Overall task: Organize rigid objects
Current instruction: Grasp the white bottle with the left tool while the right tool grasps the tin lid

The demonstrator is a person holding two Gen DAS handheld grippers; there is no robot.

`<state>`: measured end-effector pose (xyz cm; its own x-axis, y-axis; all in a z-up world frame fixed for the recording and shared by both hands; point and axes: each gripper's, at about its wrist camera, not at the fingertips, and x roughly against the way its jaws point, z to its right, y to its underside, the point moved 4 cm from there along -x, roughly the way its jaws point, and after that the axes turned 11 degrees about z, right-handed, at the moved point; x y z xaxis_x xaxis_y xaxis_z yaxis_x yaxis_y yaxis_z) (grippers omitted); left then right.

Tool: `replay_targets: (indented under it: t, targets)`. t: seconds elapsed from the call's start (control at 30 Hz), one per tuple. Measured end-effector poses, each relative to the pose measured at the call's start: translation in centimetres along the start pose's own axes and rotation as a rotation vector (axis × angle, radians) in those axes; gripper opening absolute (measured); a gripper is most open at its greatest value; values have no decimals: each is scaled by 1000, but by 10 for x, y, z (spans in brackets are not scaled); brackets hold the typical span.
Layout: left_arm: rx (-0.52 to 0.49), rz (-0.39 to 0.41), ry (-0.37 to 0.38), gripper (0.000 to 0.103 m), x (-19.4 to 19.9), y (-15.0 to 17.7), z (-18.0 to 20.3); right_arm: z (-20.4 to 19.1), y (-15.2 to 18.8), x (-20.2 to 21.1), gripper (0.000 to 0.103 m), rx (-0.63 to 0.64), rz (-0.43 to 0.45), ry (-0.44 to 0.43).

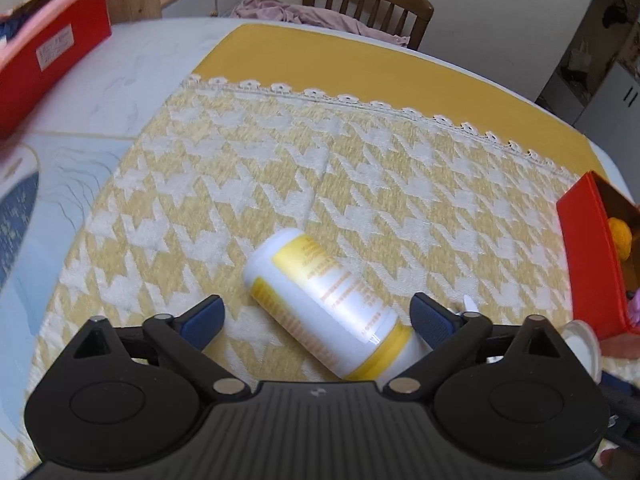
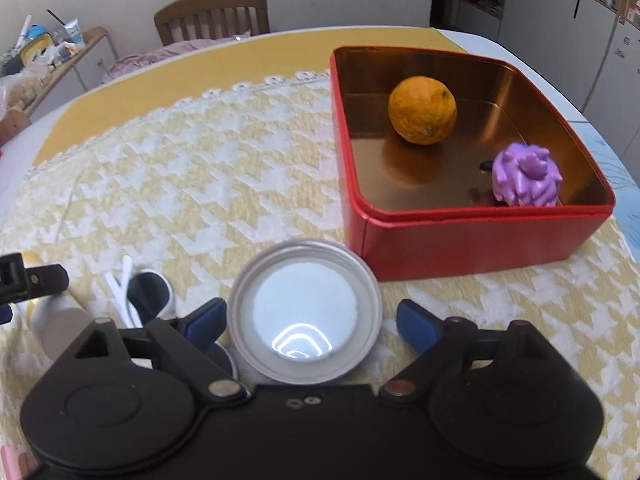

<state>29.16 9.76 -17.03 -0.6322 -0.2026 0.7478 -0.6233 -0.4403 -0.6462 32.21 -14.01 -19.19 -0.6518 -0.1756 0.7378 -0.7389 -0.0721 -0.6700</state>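
Two tools are in play, and both stand spread wide with nothing gripped. Your left tool [image 1: 316, 316] straddles the white bottle [image 1: 320, 300], which lies on its side on the houndstooth cloth [image 1: 360, 168], slanted across the gap so that its yellow-banded cap end sits close by the right-hand pad; you would likely need to turn the wrist so the fingers cross the barrel squarely, since a round body lying loose can roll away from a skewed pinch. Your right tool [image 2: 310, 322] sits around the round metal lid [image 2: 305, 314], which lies flat with its white liner facing up; a thin, low rim gives the pads little to bite, so a low, level approach seems wise. The red tin [image 2: 472, 240] stands on the counter just beyond that lid, open-topped, and it already holds an orange [image 2: 423, 110] and a purple toy [image 2: 524, 176], well apart from each other. That suggests it is the collecting place, with the bottle and lid not yet in. A white clip-like item [image 2: 122, 284] lies left of the lid; I cannot tell what it is.
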Motion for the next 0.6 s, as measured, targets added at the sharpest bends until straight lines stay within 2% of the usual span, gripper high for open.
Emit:
replay_targets:
  t: [0.13, 0.23, 0.3, 0.37, 0.6]
  targets:
    - [74, -38, 36, 71, -3, 3, 0, -2, 1, -2, 91, 20, -10, 17]
    - [35, -38, 35, 59, -1, 3, 6, -5, 1, -1, 87, 39, -15, 15]
    - [18, -35, 37, 53, 1, 4, 6, -6, 1, 1, 79, 63, -14, 18]
    - [-2, -31, 48, 50, 2, 5, 4, -5, 2, 4, 76, 78, -12, 0]
    - [-8, -9, 112, 45, 6, 7, -11, 12, 10, 15, 75, 105, -6, -45]
